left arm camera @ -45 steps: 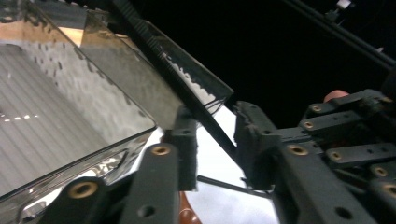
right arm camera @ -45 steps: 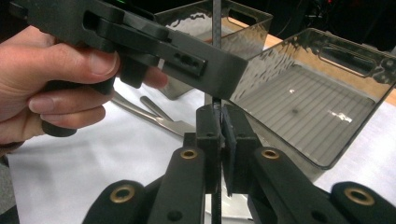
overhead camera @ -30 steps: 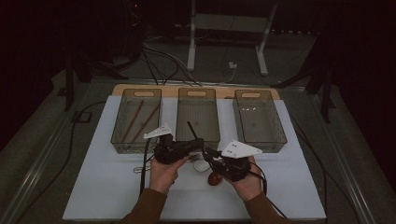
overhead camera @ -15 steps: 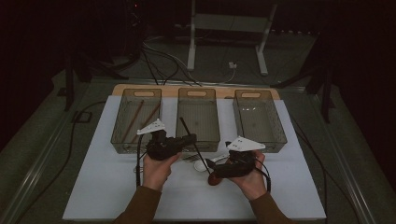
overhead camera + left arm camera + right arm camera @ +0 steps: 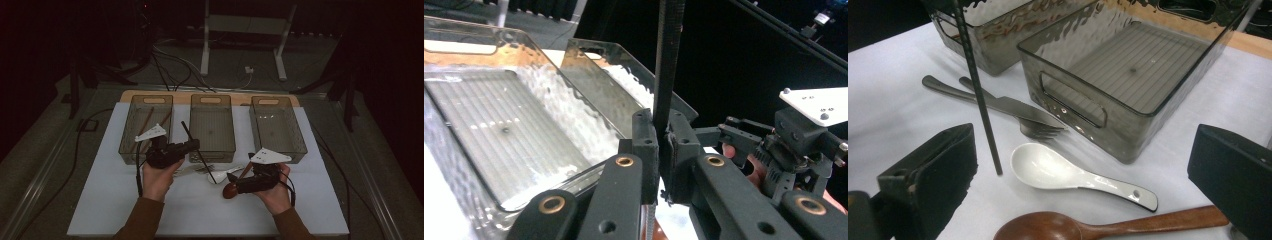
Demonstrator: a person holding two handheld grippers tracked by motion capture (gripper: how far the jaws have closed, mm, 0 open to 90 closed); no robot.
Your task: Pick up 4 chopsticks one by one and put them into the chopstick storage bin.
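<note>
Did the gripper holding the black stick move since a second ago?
Yes. The left gripper, shut on the thin black stick, has shifted left, toward the left clear plastic bin, and slightly up toward the middle bin's front wall.

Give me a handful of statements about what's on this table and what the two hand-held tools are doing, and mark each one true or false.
1. The left tool is clamped on a thin black stick. True.
2. The right tool grips the wooden spoon. False: its jaws stand wide apart, having just opened, and the spoon lies on the table below them.
3. Three clear bins stand in a row at the far side of the white mat. True.
4. The middle bin holds the white spoon. False: that spoon lies on the mat in front of the bin, which looks bare inside.
5. A fork and a knife lie on the mat beside the white spoon. True.
</note>
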